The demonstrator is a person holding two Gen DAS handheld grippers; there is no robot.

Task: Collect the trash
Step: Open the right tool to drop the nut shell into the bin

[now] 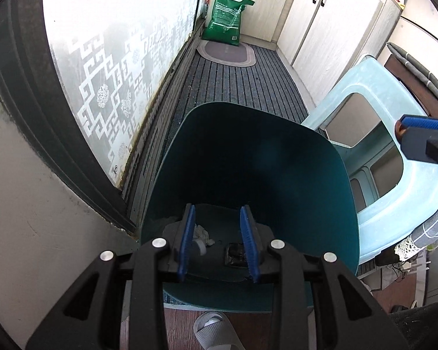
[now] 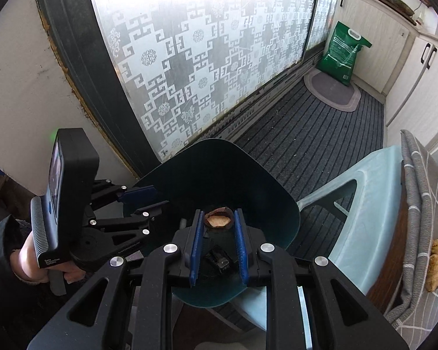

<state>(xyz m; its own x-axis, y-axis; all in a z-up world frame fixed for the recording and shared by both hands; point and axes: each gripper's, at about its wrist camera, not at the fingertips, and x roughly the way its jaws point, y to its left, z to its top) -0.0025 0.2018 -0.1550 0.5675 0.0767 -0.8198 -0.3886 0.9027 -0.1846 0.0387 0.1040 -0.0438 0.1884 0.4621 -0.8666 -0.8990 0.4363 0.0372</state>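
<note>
- Narrow kitchen-ish strip: grey striped carpet [image 2: 306, 145] running along a frosted patterned glass door [image 2: 204, 58], pale cabinets [image 1: 330, 23] on the other side, and a green bag [image 1: 226, 17] leaning in the far corner behind a little oval mat [image 1: 227, 54].
- Dark teal bin [image 1: 248, 160] sits on the floor right under both your grippers, with a light blue plastic stool [image 1: 394, 180] just beside it.
- Your left gripper [image 1: 220, 240] hangs over the bin mouth with its blue pads [image 1: 187, 239] spread apart and nothing pinched between them.
- Down in the bin, from that view, you've got a crumpled white tissue [image 1: 203, 233], a white cap-looking thing [image 1: 200, 246] and a dark crinkly wrapper [image 1: 235, 255].
- Your right gripper [image 2: 219, 248] is also over the bin, jaws apart. A brown shell-like scrap [image 2: 219, 220] shows between the fingertips, but I can't tell if the pads actually touch it or if it's loose.
- From the right wrist view your left gripper [image 2: 137, 201] reaches over the bin rim.
</note>
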